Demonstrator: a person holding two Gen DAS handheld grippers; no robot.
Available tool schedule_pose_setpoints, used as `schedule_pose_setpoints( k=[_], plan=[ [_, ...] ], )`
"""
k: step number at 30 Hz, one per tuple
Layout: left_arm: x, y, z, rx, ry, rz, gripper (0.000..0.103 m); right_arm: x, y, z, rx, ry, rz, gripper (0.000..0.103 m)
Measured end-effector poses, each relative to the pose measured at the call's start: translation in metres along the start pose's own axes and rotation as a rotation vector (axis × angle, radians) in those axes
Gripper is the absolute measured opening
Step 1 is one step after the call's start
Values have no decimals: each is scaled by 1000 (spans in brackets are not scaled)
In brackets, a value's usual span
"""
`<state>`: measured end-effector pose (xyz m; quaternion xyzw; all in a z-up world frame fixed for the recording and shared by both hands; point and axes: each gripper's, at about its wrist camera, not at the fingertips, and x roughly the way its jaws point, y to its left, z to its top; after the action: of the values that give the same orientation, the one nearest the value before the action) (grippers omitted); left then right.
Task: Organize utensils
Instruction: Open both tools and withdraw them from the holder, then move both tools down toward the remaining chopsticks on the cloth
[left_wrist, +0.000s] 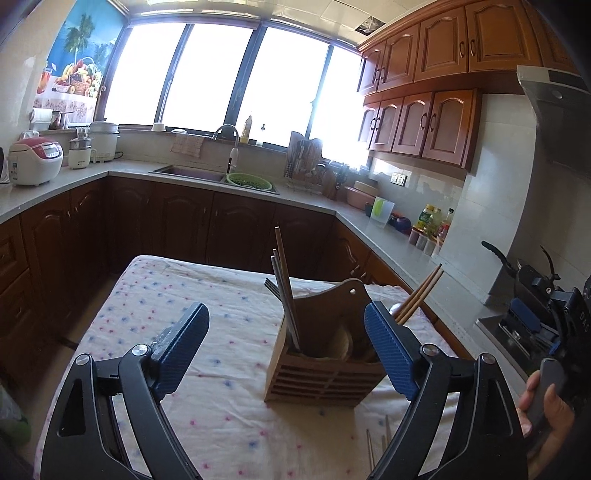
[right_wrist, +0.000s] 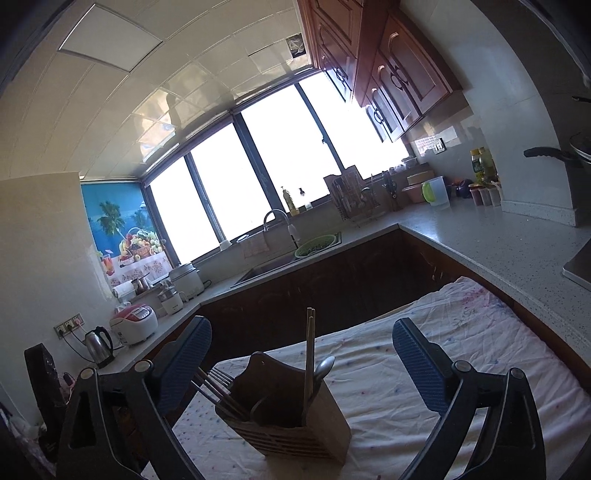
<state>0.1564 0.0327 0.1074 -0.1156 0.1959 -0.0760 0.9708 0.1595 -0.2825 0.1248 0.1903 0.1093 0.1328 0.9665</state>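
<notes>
Both views, kitchen table. My left gripper (left_wrist: 286, 332) stands with its blue pads spread wide and nothing between them; the wooden utensil holder (left_wrist: 325, 354) sits just beyond the tips, on the flowered tablecloth (left_wrist: 229, 302). My right gripper (right_wrist: 301, 356) is likewise released and empty, its pads apart on either side of the same holder (right_wrist: 291, 424) as seen from that side.

The holder stands upright near the middle of the table, slatted at the base, presumably to let wet utensils drain. In its left compartment stand dark chopsticks (left_wrist: 282, 280) and a fork (left_wrist: 271, 286), handles down and tips up; in the right compartment lean lighter wooden chopsticks (left_wrist: 421, 291), beside a metal spoon (right_wrist: 325, 365) with its bowl uppermost. Standing them on end keeps kinds apart and easy to pull out. A few more chopstick ends (left_wrist: 376, 443) lie flat on the cloth near the lower edge of the left view, so I judge the sorting unfinished.

A hand (left_wrist: 546, 413) at the right edge of the left view carries the other gripper's handle. Letters show on that handle, too small and cut off to read reliably. The bottles (left_wrist: 430, 218) on the counter carry labels I cannot read.
</notes>
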Motion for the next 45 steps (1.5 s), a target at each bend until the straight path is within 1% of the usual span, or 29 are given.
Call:
schedule_pose_setpoints(
  k=[7,14,21,26,30,35,37,38,39,40,42,43,45],
  plan=[
    [-24,0,-22,-22,18,-5,92,-39,-10,-11,12,5,-31,101],
    [-31,-9,-58,6,91,-7,92,-69,-30,-35,46,40,-84,101],
    [-29,-15,-94,-5,174,-23,92,-90,-56,-67,113,102,-133,101],
    [-24,-20,-117,-8,231,-32,92,-104,-66,-89,122,134,-164,101],
    [-17,-32,-133,22,284,-42,92,-108,-73,-104,133,167,-185,101],
    [-2,-55,-144,97,352,-55,91,-111,-83,-116,165,194,-203,101],
    [4,-65,-149,130,365,-59,90,-111,-84,-117,169,199,-205,101],
    [7,-71,-150,148,372,-65,86,-112,-84,-118,168,200,-206,101],
    [10,-77,-152,162,381,-75,78,-112,-85,-118,166,202,-207,100],
    [15,-83,-153,174,395,-90,74,-111,-85,-118,162,205,-209,100],
    [24,-95,-155,196,421,-126,55,-110,-85,-119,152,209,-211,99],
    [29,-100,-157,208,433,-138,52,-110,-85,-119,148,212,-212,97],
    [39,-111,-160,228,457,-160,42,-107,-86,-120,146,224,-210,92]
  ],
)
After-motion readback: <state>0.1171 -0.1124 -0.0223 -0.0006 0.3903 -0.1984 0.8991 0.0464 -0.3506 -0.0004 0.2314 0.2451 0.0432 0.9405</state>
